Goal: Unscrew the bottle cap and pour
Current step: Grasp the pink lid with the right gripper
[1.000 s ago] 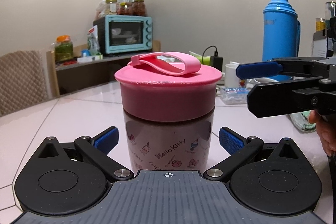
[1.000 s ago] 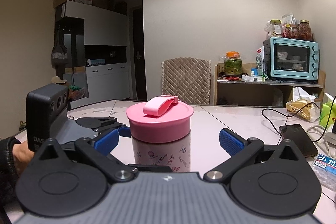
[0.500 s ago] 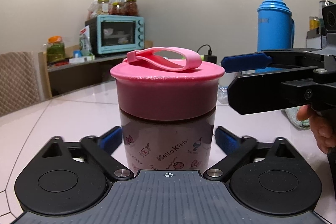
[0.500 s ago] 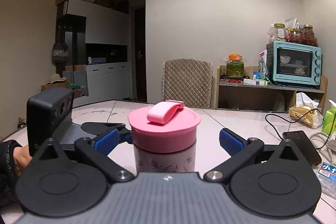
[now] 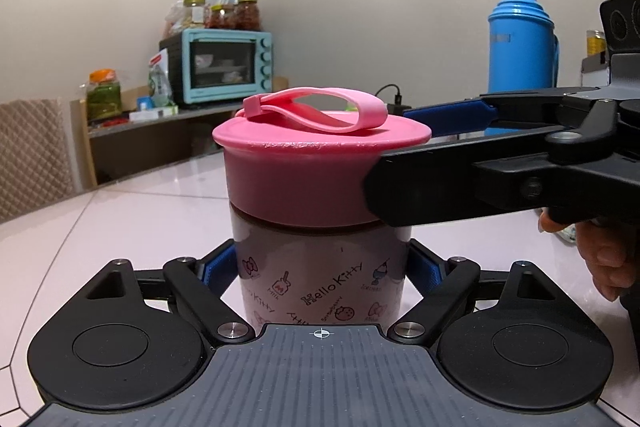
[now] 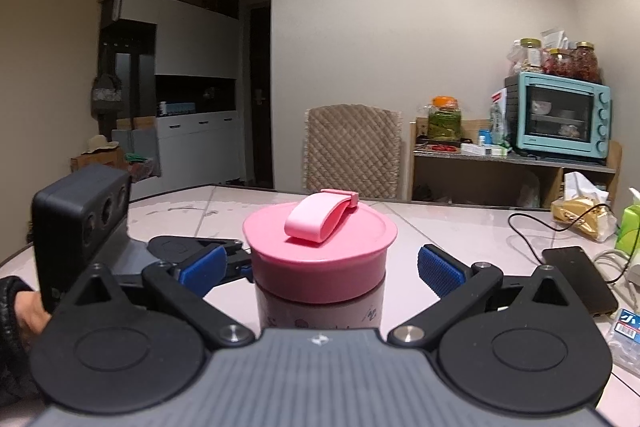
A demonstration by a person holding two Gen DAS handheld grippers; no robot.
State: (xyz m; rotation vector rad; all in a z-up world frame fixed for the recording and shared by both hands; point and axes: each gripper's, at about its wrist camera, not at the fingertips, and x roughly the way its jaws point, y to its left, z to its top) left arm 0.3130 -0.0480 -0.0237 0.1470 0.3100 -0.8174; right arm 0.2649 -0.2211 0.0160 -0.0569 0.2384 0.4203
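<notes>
A Hello Kitty bottle (image 5: 320, 279) with a wide pink screw cap (image 5: 304, 183) and a pink carry loop (image 5: 316, 109) stands upright on the pale table. My left gripper (image 5: 322, 267) is shut on the bottle's body below the cap, blue pads against both sides. My right gripper (image 6: 320, 267) is open, its blue pads either side of the cap (image 6: 320, 247) with gaps to it. In the left wrist view the right gripper's fingers (image 5: 452, 115) reach in from the right at cap height.
A blue thermos (image 5: 520, 39) stands at the far right. A phone (image 6: 576, 279) with cable, a tissue pack (image 6: 630, 335) and a snack bag (image 6: 580, 215) lie on the table's right. A chair (image 6: 352, 151) and a shelf with a teal oven (image 6: 560, 115) stand behind.
My left gripper closed onto the bottle's body. My right gripper moved forward until its open fingers straddle the cap.
</notes>
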